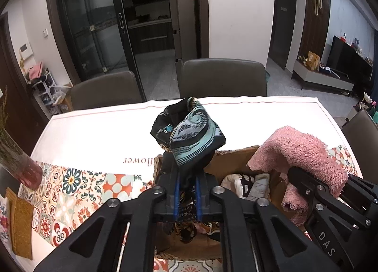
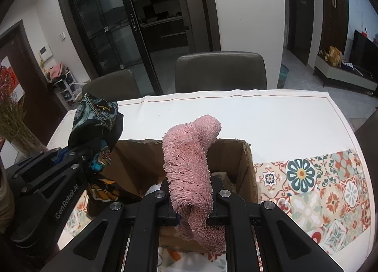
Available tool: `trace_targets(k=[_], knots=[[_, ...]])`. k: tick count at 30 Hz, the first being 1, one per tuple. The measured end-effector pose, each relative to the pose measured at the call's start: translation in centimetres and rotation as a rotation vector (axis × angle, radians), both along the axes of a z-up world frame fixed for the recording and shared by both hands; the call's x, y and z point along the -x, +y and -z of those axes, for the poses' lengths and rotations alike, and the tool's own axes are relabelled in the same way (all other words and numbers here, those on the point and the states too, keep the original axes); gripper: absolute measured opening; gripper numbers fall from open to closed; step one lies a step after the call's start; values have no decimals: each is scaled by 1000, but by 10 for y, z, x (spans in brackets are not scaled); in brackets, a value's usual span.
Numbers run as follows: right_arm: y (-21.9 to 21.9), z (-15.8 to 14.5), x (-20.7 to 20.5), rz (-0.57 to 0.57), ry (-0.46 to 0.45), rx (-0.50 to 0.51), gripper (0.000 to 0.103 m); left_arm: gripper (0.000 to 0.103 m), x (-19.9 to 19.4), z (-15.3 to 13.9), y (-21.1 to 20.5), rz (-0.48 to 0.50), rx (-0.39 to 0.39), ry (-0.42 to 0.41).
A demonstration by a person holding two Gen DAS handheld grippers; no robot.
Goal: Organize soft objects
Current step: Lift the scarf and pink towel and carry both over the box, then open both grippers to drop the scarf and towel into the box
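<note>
An open cardboard box (image 2: 246,156) stands on the table in front of both grippers, with several folded cloths (image 1: 246,185) inside it. My left gripper (image 1: 187,177) is shut on a black and teal patterned scarf (image 1: 189,130), which bunches up above the fingers over the box's left end. In the right wrist view the same scarf (image 2: 96,113) hangs at the box's left corner. My right gripper (image 2: 191,191) is shut on a pink fluffy towel (image 2: 189,165) that arches up over the box and droops below the fingers. The left wrist view shows this towel (image 1: 304,151) at the right.
The table (image 1: 99,134) has a white cloth with a patterned tile border. Two grey chairs (image 1: 223,78) stand at its far side. A vase of dried flowers (image 1: 21,165) and a woven mat (image 1: 22,224) sit at the left edge. Bare cloth lies beyond the box.
</note>
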State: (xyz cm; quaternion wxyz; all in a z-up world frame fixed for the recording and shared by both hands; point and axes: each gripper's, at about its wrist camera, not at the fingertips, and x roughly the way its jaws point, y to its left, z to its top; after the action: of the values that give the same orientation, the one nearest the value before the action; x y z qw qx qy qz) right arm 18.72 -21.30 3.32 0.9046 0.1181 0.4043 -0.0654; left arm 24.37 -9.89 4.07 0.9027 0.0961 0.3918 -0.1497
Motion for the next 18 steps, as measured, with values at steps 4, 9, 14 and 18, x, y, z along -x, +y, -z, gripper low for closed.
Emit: trace_targets(k=[4, 9, 14, 18], knots=[[-1, 3, 1, 5, -4, -5, 17, 29, -1, 5, 3, -6, -4, 7], [-4, 10, 0, 21, 28, -21, 26, 50, -2, 10, 8, -36, -6, 19], [-6, 15, 1, 31, 43, -26, 53, 70, -2, 11, 11, -61, -8, 23], [-6, 14, 3, 48, 46, -9, 64, 75, -2, 12, 14, -81, -17, 28]])
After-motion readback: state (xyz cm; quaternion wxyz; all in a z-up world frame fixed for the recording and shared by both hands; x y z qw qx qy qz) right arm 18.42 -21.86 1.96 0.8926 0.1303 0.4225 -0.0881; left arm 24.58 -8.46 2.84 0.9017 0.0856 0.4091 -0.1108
